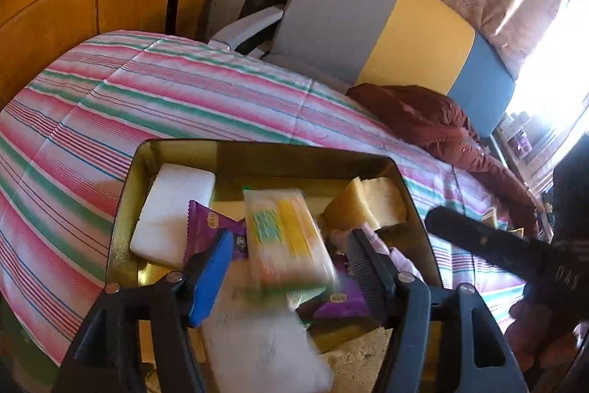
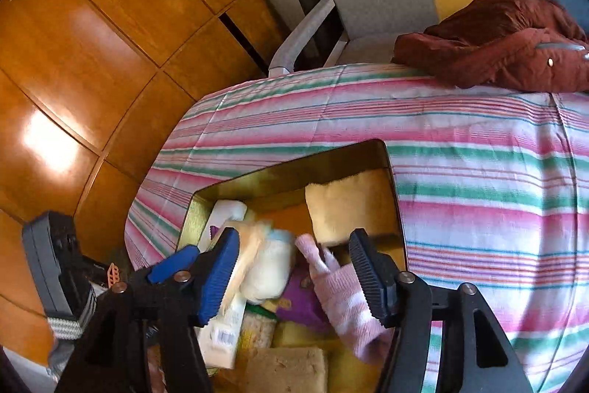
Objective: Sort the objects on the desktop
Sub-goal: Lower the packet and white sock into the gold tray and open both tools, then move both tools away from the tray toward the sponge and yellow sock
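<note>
Over the gold tin [image 1: 125, 209], a blurred yellow packet [image 1: 287, 238] is seen between the left gripper [image 1: 291, 267]'s parted, untouching jaws. Only the right view shows a pink striped sock [image 2: 346, 301] inside the right gripper [image 2: 294, 267]'s spread jaws. A striped cloth [image 2: 478, 142] covers the table, with wooden cabinets [image 2: 92, 43] beyond.

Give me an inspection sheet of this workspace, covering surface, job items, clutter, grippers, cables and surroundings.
Surface: striped cloth covers the table.
Job's things: gold tin holds a white block, purple packets, yellow sponge, pink sock; a blurred yellow-green packet lies between the left jaws.
Clutter: dark red jacket at the table's far edge.
Grippers: left gripper open; right gripper open over the tin.
Cables: nothing seen.
Surroundings: wooden cabinets, chair.
</note>
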Available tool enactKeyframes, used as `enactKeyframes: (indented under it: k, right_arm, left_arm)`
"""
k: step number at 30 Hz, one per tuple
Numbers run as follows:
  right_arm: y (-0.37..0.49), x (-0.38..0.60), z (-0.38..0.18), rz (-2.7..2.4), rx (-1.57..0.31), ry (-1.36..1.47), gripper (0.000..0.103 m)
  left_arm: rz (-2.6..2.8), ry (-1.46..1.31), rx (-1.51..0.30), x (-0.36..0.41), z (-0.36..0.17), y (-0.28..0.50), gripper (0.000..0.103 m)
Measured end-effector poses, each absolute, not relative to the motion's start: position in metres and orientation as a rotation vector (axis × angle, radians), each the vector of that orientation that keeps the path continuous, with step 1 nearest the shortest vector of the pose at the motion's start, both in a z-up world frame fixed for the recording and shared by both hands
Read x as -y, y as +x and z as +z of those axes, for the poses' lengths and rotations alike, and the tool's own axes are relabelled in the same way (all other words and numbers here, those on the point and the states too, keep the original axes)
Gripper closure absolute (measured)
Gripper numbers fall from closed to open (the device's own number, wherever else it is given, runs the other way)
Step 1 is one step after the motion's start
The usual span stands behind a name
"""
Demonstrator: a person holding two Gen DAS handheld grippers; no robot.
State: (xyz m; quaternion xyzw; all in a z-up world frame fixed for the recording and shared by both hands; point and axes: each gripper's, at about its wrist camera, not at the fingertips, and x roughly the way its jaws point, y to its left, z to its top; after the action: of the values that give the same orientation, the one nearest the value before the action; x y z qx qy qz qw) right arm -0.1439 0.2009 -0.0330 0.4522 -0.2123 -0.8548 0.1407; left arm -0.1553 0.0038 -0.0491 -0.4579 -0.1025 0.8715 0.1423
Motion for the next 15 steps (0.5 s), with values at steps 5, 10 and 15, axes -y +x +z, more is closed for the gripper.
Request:
enactKeyframes:
  k: [5,10,15]
  right_arm:
    - [-0.125,-0.198,-0.028,-2.493,0.560,1.280,0.026]
    - [-0.102,-0.189,-0.025,-2.517,0.481,1.256,0.008]
    - [-0.083,-0.185,-0.024,-2.558,0.408,1.242,0.001]
  left_arm:
    - [2.586,-1.297,0.265,0.002,-0.042,-0.142,0.036]
    - [2.652,-1.268,0.212,0.002,-0.037,-0.121,0.036]
    - [2.688,-1.218,0.166,-0.003,-0.028,-0.096,0.036]
